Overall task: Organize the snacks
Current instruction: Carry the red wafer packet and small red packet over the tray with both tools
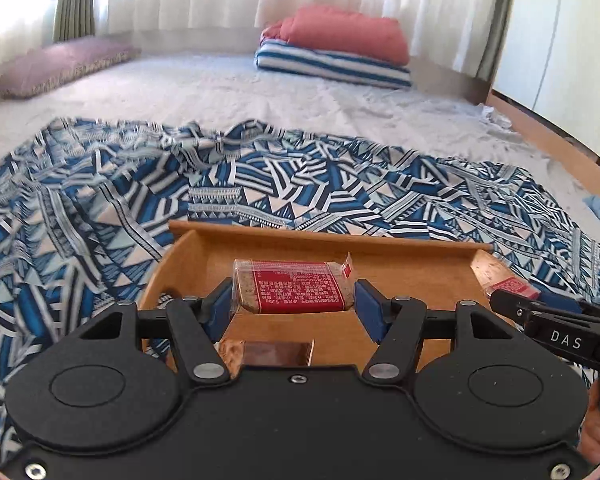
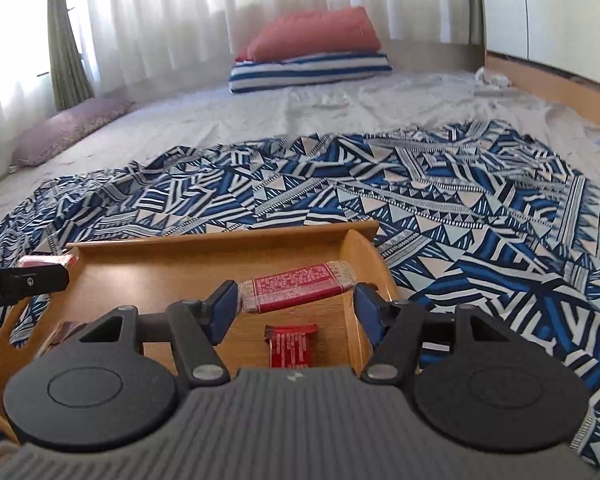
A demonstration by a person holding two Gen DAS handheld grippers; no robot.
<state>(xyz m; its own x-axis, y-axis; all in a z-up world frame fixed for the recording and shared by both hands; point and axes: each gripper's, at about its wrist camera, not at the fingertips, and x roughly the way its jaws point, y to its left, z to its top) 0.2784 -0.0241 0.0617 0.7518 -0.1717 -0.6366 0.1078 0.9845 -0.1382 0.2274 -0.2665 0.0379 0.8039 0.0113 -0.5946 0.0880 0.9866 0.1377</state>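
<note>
Left tool (image 1: 294,304) clamped on a red-label snack bar (image 1: 294,288), long axis crosswise between the pads; right tool (image 2: 296,300) likewise clamped on its own red-label bar (image 2: 300,286). Both hang over the wooden tray (image 2: 204,246) on the patterned cloth (image 2: 460,208). A small red-wrapped bar (image 2: 290,346) lies in the tray at 6 o'clock of the right tool, the nearer one.

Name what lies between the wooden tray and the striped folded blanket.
The blue patterned cloth, then bare pale sheet; the left wrist view shows it.
</note>
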